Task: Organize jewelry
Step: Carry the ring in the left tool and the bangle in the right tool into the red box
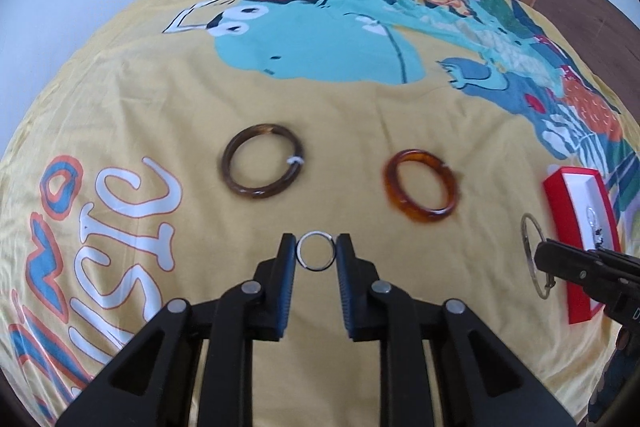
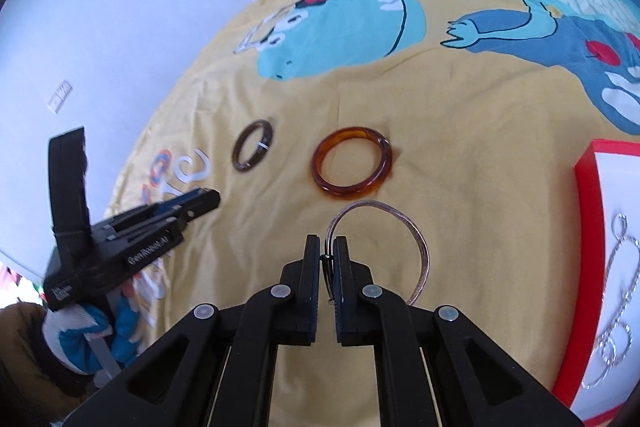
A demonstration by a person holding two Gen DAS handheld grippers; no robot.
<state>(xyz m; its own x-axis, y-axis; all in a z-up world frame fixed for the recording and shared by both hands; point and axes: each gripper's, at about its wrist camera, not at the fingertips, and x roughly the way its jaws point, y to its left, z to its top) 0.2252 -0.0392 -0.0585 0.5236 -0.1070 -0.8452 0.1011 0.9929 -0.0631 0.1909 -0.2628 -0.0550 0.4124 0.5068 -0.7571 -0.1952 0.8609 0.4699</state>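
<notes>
Glossy amber bangle (image 2: 352,163), shiny metal ring (image 1: 316,256) — matt cloth bedspread (image 1: 340,115)

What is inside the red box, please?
The red box has a white lining, and a silver chain of loops lies on it. The frame edge cuts off the right part of the box, so anything there cannot be seen.
</notes>
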